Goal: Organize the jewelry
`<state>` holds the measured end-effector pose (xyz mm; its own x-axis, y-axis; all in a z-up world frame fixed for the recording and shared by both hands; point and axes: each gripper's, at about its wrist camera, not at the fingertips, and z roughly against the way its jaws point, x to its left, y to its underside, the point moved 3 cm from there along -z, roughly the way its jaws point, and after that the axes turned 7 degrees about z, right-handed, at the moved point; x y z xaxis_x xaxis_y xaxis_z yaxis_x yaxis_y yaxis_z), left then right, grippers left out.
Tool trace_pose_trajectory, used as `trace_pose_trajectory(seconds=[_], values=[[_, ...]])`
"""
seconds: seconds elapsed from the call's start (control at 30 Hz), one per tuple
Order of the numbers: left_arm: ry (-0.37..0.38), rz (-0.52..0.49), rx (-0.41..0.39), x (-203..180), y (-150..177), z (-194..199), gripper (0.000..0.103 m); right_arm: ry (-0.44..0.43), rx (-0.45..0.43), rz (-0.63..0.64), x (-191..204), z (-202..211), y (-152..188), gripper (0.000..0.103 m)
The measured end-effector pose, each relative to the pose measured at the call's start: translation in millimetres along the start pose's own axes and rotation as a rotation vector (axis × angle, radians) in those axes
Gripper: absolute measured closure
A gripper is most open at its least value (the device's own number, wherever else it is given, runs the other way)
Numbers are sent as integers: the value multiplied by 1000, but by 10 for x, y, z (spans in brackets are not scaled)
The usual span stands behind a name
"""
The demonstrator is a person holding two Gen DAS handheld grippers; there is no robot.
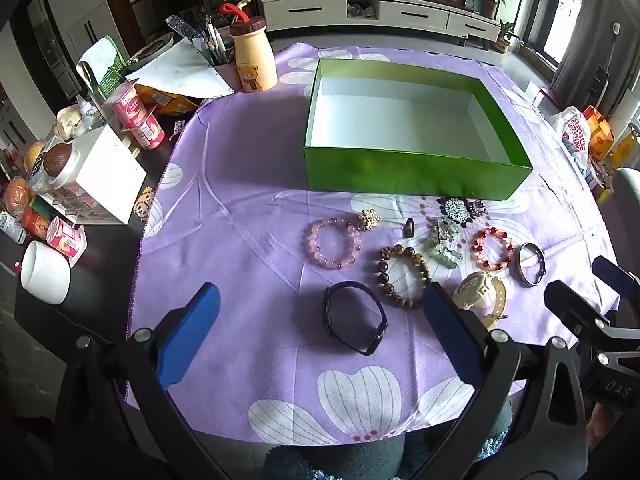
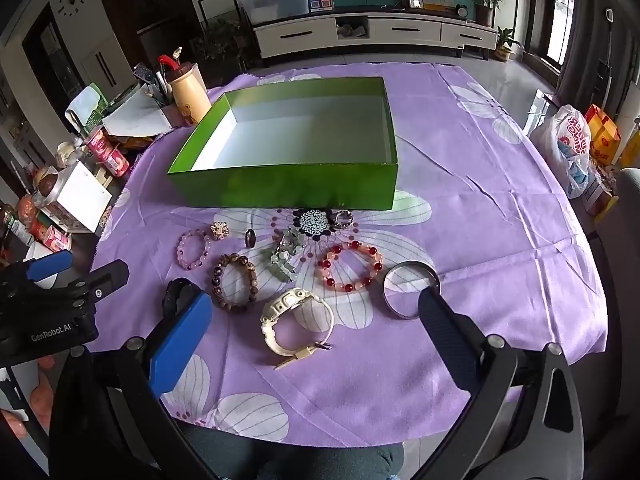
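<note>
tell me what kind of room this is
Most likely a home living room: a low white TV cabinet along the far wall, potted plants beside it, and a table under a purple floral cloth.

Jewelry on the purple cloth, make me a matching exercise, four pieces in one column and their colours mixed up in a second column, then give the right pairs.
Column one:
1. Watch
2. Wristband
3. Bangle
4. Box

Column two:
A. Green
B. Cream
C. Silver
D. Black

Pairs: 1-B, 2-D, 3-C, 4-A
</note>
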<state>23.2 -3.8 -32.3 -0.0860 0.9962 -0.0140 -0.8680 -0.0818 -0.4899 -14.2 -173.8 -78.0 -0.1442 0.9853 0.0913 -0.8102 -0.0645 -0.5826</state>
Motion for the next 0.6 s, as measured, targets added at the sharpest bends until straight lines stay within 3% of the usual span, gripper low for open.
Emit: trace_pose_trajectory(seconds=[0.6], values=[[19, -11, 6, -56, 30, 5, 2, -10, -7, -5, -25, 38, -1, 1]])
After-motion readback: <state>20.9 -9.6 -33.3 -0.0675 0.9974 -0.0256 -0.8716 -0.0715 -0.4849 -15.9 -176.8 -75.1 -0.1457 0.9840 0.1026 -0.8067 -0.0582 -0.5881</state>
